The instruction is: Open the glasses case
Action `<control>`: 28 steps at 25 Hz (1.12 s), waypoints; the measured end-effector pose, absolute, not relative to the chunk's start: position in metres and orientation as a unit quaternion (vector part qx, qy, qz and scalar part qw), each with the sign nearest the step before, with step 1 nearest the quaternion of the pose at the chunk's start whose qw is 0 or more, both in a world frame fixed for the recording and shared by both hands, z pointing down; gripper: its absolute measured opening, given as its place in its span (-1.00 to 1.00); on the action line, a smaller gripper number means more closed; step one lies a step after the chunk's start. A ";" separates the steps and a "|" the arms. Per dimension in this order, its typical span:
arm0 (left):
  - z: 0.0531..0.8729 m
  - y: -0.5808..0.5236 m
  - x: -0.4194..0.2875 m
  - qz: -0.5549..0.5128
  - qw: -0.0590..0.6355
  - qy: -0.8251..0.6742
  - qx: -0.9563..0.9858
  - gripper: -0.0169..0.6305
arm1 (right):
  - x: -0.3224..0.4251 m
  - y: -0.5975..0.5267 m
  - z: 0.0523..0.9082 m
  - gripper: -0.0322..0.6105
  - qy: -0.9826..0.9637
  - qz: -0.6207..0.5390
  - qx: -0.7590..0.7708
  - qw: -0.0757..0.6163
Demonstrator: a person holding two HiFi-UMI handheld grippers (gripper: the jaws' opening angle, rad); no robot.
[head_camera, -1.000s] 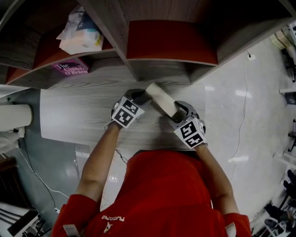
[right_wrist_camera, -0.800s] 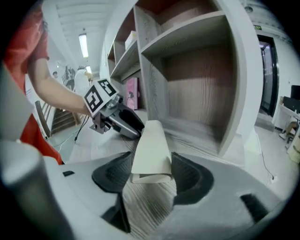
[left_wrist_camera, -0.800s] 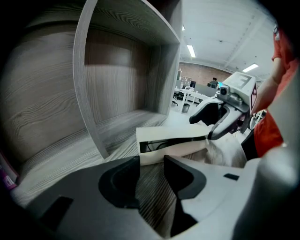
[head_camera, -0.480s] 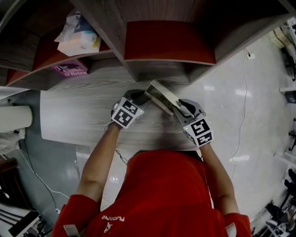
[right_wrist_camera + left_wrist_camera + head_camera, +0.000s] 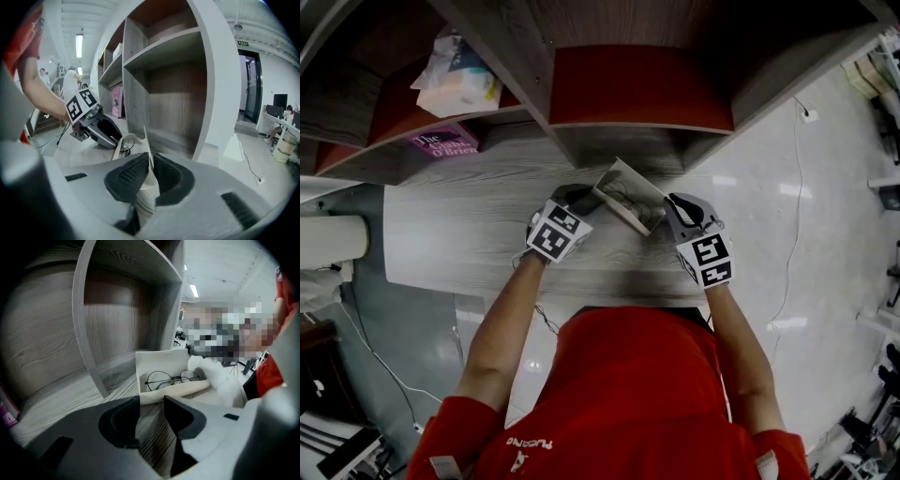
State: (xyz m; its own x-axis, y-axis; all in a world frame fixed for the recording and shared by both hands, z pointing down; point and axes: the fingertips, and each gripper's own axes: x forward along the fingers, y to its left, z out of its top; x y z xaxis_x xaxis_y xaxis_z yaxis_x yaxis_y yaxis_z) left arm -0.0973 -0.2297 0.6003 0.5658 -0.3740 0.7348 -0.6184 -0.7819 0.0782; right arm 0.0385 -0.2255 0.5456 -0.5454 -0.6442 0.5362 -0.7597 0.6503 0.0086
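The cream glasses case point(image 5: 623, 195) lies open on the grey wood table point(image 5: 459, 239), its lid tilted up toward the shelf. Thin round glasses point(image 5: 171, 379) rest inside the case point(image 5: 159, 366). My right gripper point(image 5: 667, 216) is at the case's right end. Its jaws have just been closing, and they now pinch the thin lid point(image 5: 146, 140) between the pads of the right gripper point(image 5: 149, 165). My left gripper point(image 5: 581, 200) sits at the case's left end. The left gripper point(image 5: 151, 401) has its jaws a little apart, tips at the case's near edge, with bare wood showing between them.
A wooden shelf unit with red back panels point(image 5: 637, 84) rises just behind the case, and its upright divider point(image 5: 84, 333) stands close to it. A pink book point(image 5: 442, 141) and tissue packs point(image 5: 455, 75) lie in the left bay. The table's front edge point(image 5: 581, 292) is near my body.
The lid has swung up from closed, uncovering the glasses. My right gripper has slid right and narrowed from wide open onto the lid. The left gripper has stayed in place.
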 end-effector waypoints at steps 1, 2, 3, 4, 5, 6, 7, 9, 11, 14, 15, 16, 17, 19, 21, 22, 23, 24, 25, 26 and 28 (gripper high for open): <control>0.599 -0.231 -0.097 0.366 0.164 -0.288 0.869 -0.46 | 0.041 -0.228 0.547 -0.79 -0.870 0.115 0.406 0.254; 0.598 -0.232 -0.096 0.365 0.163 -0.290 0.870 -0.46 | 0.043 -0.231 0.548 -0.79 -0.868 0.116 0.410 0.254; 0.598 -0.233 -0.096 0.364 0.162 -0.292 0.869 -0.46 | 0.046 -0.235 0.550 -0.79 -0.866 0.118 0.414 0.255; 0.598 -0.233 -0.095 0.364 0.161 -0.294 0.869 -0.46 | 0.048 -0.237 0.552 -0.79 -0.864 0.119 0.416 0.256; 0.600 -0.234 -0.096 0.365 0.162 -0.296 0.868 -0.46 | 0.050 -0.240 0.553 -0.79 -0.862 0.121 0.419 0.257; 0.600 -0.234 -0.095 0.365 0.163 -0.297 0.867 -0.46 | 0.052 -0.242 0.554 -0.79 -0.861 0.123 0.421 0.258; 0.600 -0.233 -0.095 0.366 0.166 -0.297 0.866 -0.46 | 0.054 -0.244 0.555 -0.79 -0.860 0.125 0.423 0.258; 0.601 -0.232 -0.095 0.367 0.169 -0.297 0.865 -0.46 | 0.057 -0.247 0.557 -0.79 -0.858 0.129 0.425 0.258; 0.601 -0.232 -0.094 0.366 0.169 -0.298 0.865 -0.46 | 0.058 -0.249 0.559 -0.78 -0.857 0.130 0.426 0.259; 0.601 -0.231 -0.095 0.368 0.170 -0.303 0.863 -0.46 | 0.057 -0.248 0.559 -0.78 -0.858 0.129 0.423 0.260; 0.601 -0.232 -0.095 0.368 0.170 -0.304 0.862 -0.46 | 0.056 -0.247 0.559 -0.78 -0.859 0.129 0.420 0.262; 0.600 -0.232 -0.095 0.366 0.169 -0.306 0.862 -0.46 | 0.055 -0.245 0.559 -0.78 -0.861 0.128 0.417 0.263; 0.600 -0.232 -0.094 0.365 0.169 -0.306 0.863 -0.46 | 0.053 -0.244 0.559 -0.78 -0.862 0.127 0.414 0.265; 0.599 -0.231 -0.094 0.364 0.170 -0.307 0.863 -0.46 | 0.050 -0.241 0.559 -0.77 -0.864 0.124 0.409 0.266; 0.599 -0.230 -0.094 0.364 0.172 -0.308 0.862 -0.46 | 0.047 -0.240 0.557 -0.76 -0.867 0.120 0.405 0.265; 0.598 -0.229 -0.094 0.365 0.172 -0.308 0.861 -0.46 | 0.047 -0.239 0.555 -0.75 -0.868 0.118 0.403 0.264; 0.597 -0.228 -0.094 0.364 0.173 -0.309 0.861 -0.46 | 0.046 -0.238 0.554 -0.74 -0.870 0.116 0.401 0.263; 0.595 -0.227 -0.095 0.363 0.173 -0.311 0.861 -0.46 | 0.046 -0.237 0.551 -0.73 -0.871 0.115 0.400 0.262; 0.594 -0.227 -0.095 0.362 0.172 -0.313 0.861 -0.46 | 0.046 -0.236 0.549 -0.72 -0.873 0.113 0.399 0.259; 0.592 -0.226 -0.096 0.361 0.171 -0.315 0.861 -0.46 | 0.046 -0.235 0.545 -0.71 -0.874 0.111 0.398 0.255; 0.590 -0.225 -0.098 0.360 0.168 -0.320 0.860 -0.46 | 0.045 -0.233 0.538 -0.70 -0.878 0.105 0.395 0.248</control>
State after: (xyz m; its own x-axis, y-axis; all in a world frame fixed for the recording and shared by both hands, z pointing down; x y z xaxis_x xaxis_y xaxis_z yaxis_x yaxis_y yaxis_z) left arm -0.0979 -0.2254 0.5902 0.5359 -0.4297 0.7268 -0.6710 -0.7392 0.0578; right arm 0.0455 -0.2329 0.5381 -0.5646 -0.6413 0.5195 -0.7461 0.6657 0.0109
